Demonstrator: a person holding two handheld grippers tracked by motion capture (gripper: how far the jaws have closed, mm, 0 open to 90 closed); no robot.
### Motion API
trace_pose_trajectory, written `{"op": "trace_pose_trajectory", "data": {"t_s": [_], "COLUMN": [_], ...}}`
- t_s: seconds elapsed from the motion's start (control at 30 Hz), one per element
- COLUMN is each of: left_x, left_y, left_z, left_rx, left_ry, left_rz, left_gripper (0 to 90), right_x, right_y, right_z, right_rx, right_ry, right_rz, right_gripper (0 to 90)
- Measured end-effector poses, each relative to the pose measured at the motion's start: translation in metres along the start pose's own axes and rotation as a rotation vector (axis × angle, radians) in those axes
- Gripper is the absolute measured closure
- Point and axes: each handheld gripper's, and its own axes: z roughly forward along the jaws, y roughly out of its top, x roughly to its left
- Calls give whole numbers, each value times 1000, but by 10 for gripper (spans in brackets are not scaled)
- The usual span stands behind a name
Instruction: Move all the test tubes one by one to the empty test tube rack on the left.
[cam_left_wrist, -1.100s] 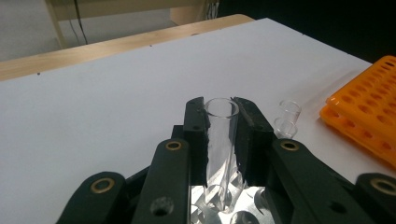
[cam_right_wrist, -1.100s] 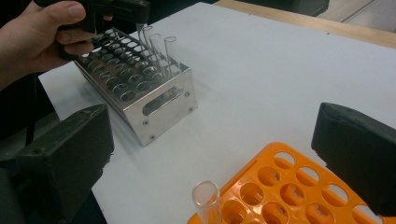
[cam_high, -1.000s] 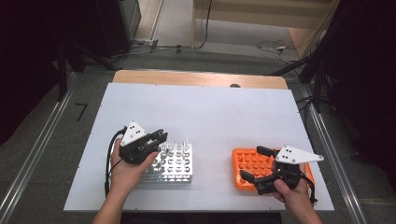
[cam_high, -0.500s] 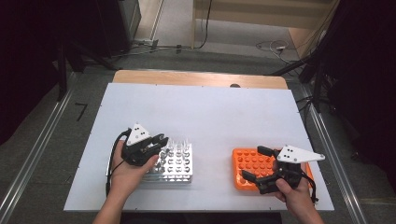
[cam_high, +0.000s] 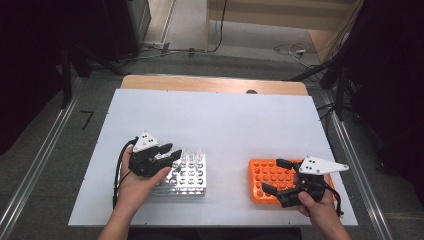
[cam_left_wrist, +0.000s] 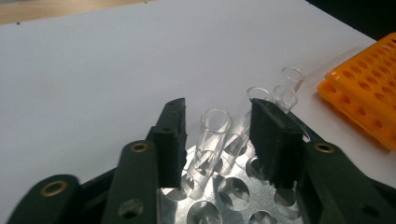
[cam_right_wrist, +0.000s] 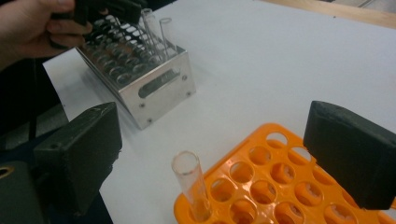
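Left tool (cam_high: 169, 153): at the left of the worktop (cam_high: 225, 125), low over the near-left corner of the metal rack (cam_high: 187, 172); jaws apart, gripping nothing yet.
Tube in line (cam_left_wrist: 211, 140): a clear glass tube standing upright in a rack hole, between the left tool's 2 pads in the left gripper view, with a gap on each side; neither pad appears to touch it.
Other tubes (cam_left_wrist: 285, 88): 3 more stand in the rack beyond it, close together, 1 partly behind the right pad.
Step in hand: judged as the approach to pick 1 tube out of the metal rack, probably for transfer to the orange rack (cam_high: 272, 180).
Next move, left: close the jaws squarely on the tube's upper part, then lift straight up so it clears its hole without knocking the neighbours.
Orange rack: at the right of the worktop, well apart from the metal rack; 1 tube (cam_right_wrist: 192, 184) already stands upright in a corner hole, the other visible holes empty.
Right tool (cam_high: 280, 176): over the orange rack's near side, jaws wide apart, empty; the lone tube sits between them, untouched.
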Motion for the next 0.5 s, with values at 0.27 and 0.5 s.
{"op": "trace_pose_trajectory", "data": {"t_s": [0.27, 0.5], "left_x": [0, -9], "left_y": [3, 4], "left_z": [-13, -20], "left_rx": [-60, -80], "left_ry": [-54, -101], "left_rz": [-56, -29], "left_gripper": [188, 32], "right_x": [-6, -6], "right_y": [-10, -19], "right_z": [5, 14], "right_rx": [39, 88], "right_ry": [14, 26], "right_rz": [30, 16], "right_gripper": [82, 173]}}
